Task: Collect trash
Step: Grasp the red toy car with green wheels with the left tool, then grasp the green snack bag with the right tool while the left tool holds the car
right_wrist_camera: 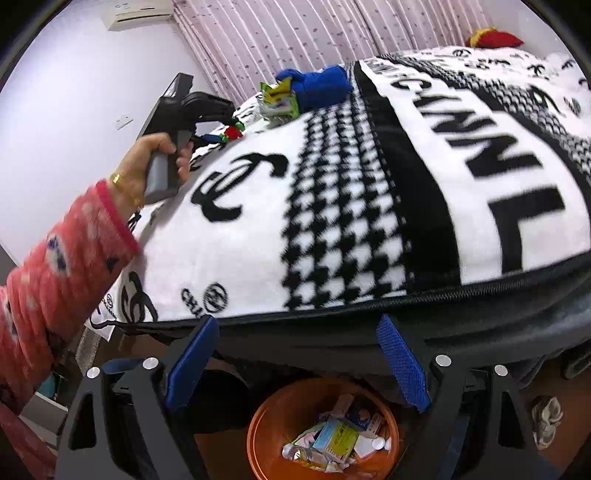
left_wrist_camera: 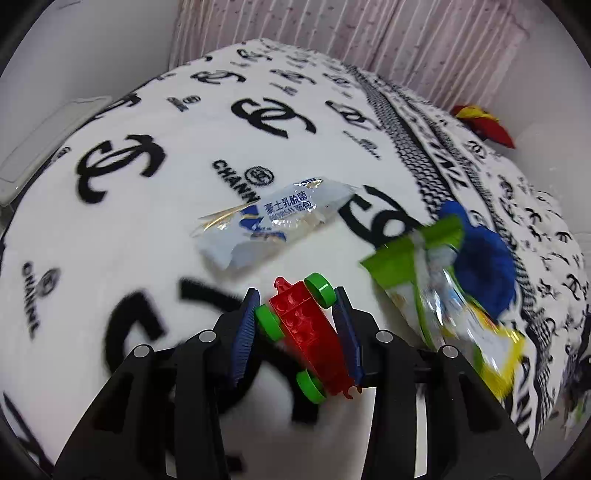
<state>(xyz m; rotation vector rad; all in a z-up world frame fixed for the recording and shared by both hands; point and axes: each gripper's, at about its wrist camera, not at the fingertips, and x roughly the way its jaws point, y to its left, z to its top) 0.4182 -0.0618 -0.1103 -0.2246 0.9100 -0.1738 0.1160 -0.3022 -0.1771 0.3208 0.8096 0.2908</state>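
My left gripper [left_wrist_camera: 295,317] is shut on a red toy car with green wheels [left_wrist_camera: 314,332], held just above the black-and-white blanket [left_wrist_camera: 147,236]. A white-and-blue wrapper [left_wrist_camera: 269,221] lies ahead of it. A green-and-yellow snack bag [left_wrist_camera: 436,295] lies to the right beside a blue cloth [left_wrist_camera: 484,266]. My right gripper [right_wrist_camera: 295,365] is open and empty above an orange bin [right_wrist_camera: 266,424] holding several wrappers and boxes. From the right wrist view, the left gripper [right_wrist_camera: 231,127], the toy car [right_wrist_camera: 232,133], the snack bag [right_wrist_camera: 279,101] and the blue cloth [right_wrist_camera: 321,86] show far off.
A red-and-yellow object [left_wrist_camera: 484,123] sits at the far bed edge near the pink curtain [left_wrist_camera: 369,33]. A white wall unit [left_wrist_camera: 40,147] is at left. The bed's dark edge [right_wrist_camera: 369,314] runs just ahead of the right gripper. The person's red sleeve [right_wrist_camera: 62,258] crosses the left.
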